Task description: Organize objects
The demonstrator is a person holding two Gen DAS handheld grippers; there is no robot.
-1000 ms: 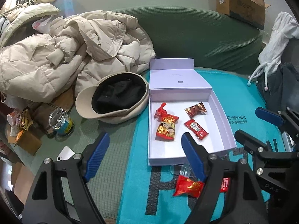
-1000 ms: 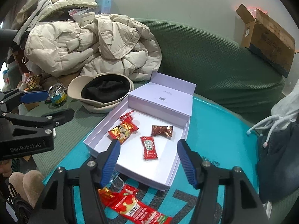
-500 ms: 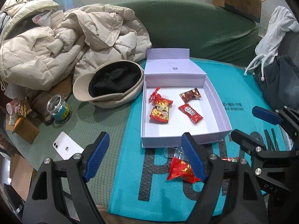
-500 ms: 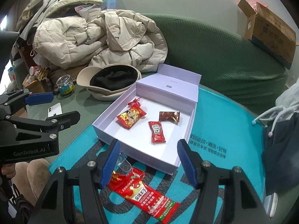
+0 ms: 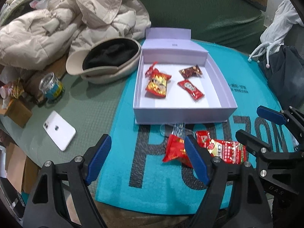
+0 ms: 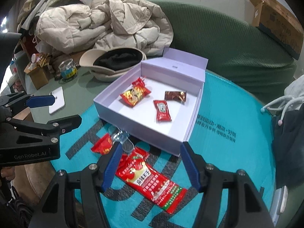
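Both grippers have descended toward the teal mat [image 6: 228, 152]. Left gripper [image 5: 147, 159] and right gripper [image 6: 150, 163] stand apart, empty. Long red packet [image 6: 150, 180] lies before the lilac box [image 6: 133, 125]; next, judged: grasp it.

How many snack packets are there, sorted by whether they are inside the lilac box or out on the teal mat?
Inside the lilac box: 3, namely the red-and-gold packet, the small red packet and the brown packet.
On the teal mat in front of the box: 2, namely the long red packet and the small red bag.
Total: 5
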